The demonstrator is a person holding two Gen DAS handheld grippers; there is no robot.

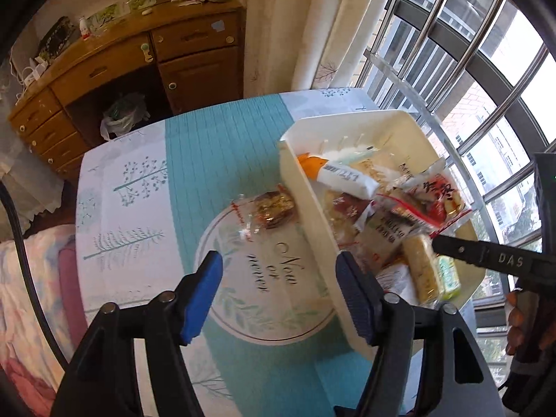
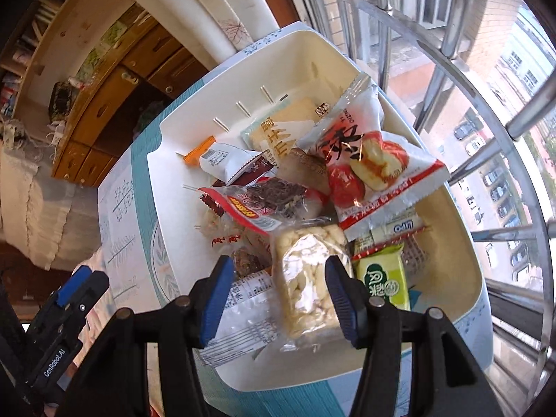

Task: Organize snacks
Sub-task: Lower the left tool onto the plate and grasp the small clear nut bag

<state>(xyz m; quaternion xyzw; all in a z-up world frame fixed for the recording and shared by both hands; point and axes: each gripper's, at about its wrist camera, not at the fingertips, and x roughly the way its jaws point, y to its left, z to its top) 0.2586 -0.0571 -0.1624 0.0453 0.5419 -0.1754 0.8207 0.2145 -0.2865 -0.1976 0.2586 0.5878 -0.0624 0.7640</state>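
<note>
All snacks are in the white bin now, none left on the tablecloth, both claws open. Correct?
Not quite: one clear-wrapped brown snack lies on the tablecloth just outside the white bin, as the left wrist view shows. The rest holds: left claw and right claw are both open.

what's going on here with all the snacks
A person is sorting snacks with a hand-held tool in each hand. Most packets are already piled in the white bin on the table. The right tool hangs open around a pale puffed snack bar in the bin. The left tool is open and empty over the tablecloth, near one clear-wrapped snack outside the bin.
</note>
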